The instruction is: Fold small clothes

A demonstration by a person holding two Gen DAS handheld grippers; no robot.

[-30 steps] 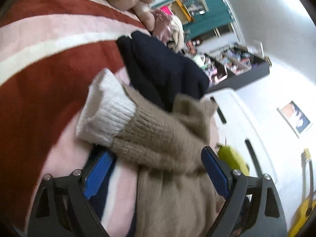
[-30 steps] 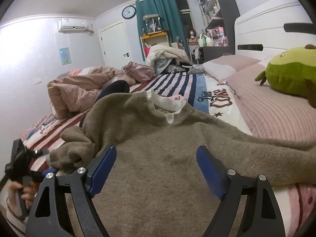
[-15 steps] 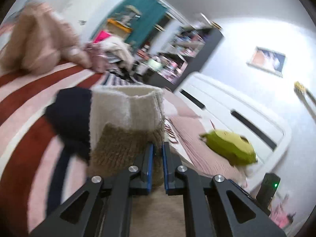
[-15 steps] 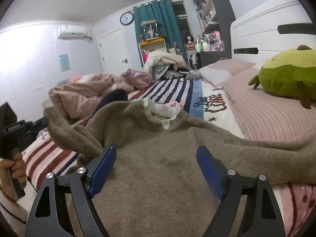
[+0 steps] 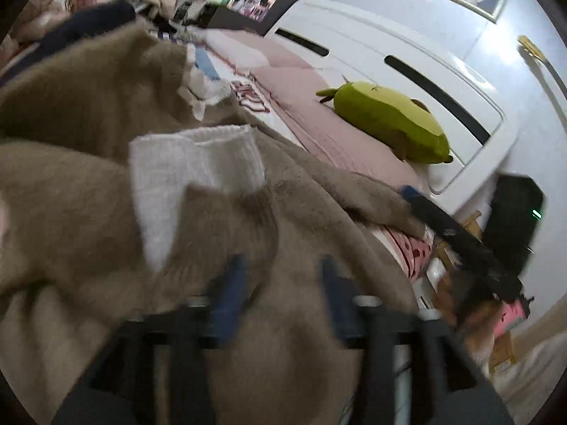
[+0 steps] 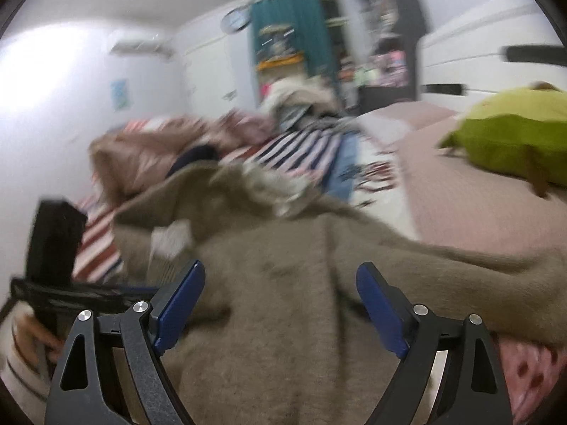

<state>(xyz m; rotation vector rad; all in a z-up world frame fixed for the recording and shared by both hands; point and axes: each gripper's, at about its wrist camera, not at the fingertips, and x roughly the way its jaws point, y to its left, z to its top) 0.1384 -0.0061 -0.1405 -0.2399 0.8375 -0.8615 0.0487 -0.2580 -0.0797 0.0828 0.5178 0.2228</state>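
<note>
A small brown knit sweater (image 5: 88,191) with white ribbed cuffs lies on the bed. One sleeve with its white cuff (image 5: 191,173) lies folded across the body. My left gripper (image 5: 280,301) is blurred, its jaws apart, just above the sweater body and holding nothing. My right gripper (image 6: 280,304) is open and empty over the sweater's lower body (image 6: 283,283). The other sleeve (image 6: 460,269) stretches out to the right. The left gripper also shows at the left edge of the right wrist view (image 6: 53,255).
A green plush toy (image 5: 386,120) lies on the pink pillow by the white headboard (image 5: 407,53). A dark navy garment (image 5: 88,21) and a pink duvet (image 6: 141,156) lie farther up the striped bed. The right gripper's arm (image 5: 460,241) shows at the bed's edge.
My left gripper, shut on the cuffed sleeve half a second ago, has carried it over the sweater body and opened, letting it go. The right gripper stayed open and shifted slightly.
</note>
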